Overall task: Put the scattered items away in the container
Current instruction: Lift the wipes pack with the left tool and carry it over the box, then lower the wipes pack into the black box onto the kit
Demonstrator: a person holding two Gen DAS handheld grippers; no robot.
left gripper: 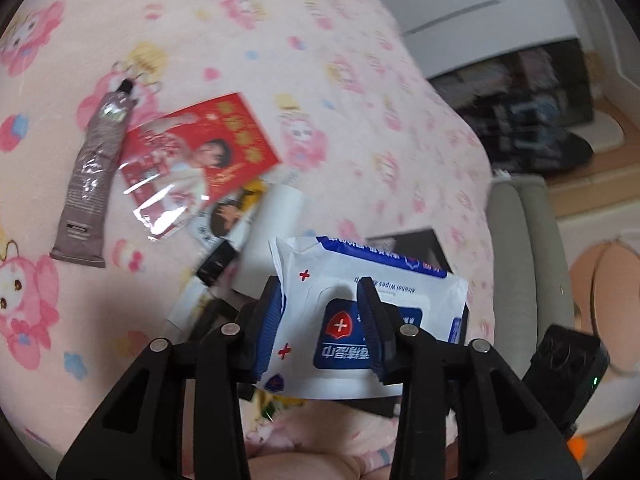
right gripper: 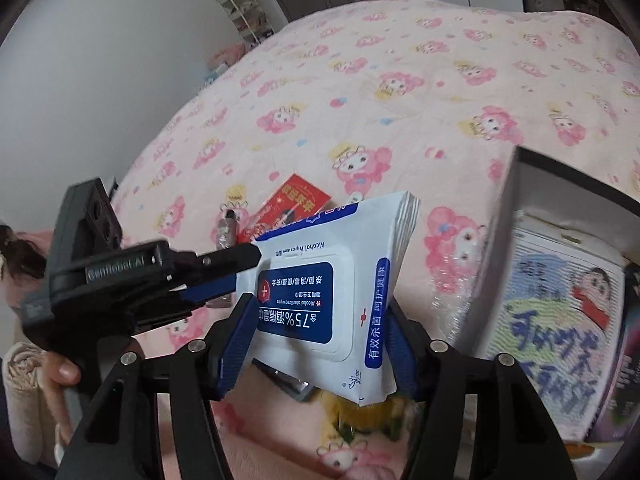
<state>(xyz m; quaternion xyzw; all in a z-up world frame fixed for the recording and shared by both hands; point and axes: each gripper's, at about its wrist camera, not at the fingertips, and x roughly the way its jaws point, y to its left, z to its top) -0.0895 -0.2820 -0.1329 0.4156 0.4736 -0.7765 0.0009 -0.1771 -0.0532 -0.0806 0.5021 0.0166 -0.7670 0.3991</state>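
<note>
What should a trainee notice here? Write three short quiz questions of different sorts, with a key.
1. True or false: the left gripper has its fingers closed on the wipes pack.
2. Which item lies beside the red card packet on the pink bedspread? A) a grey tube B) a spoon C) a cup
3. Fill in: in the right wrist view, the open box with the cartoon picture inside sits to the ___ of the wipes pack.

Key: 1 true; 2 A; 3 right.
</note>
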